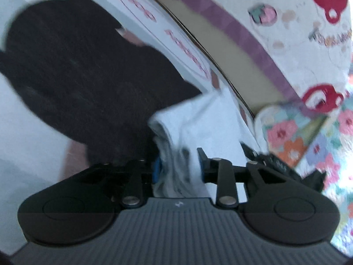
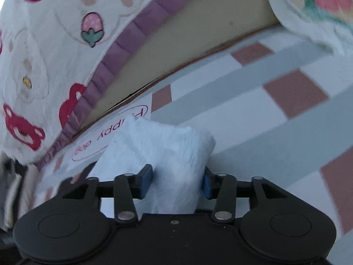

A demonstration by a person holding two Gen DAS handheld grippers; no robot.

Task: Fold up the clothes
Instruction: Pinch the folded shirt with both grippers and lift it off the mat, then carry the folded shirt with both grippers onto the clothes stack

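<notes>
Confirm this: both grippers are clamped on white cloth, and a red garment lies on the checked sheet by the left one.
Not red. The left wrist view shows the garment is black. Both the left gripper and right gripper do grip white cloth.

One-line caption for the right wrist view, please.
Right gripper shut on a bunched pale blue cloth above the checked sheet, beside a bear-print quilt.
</notes>
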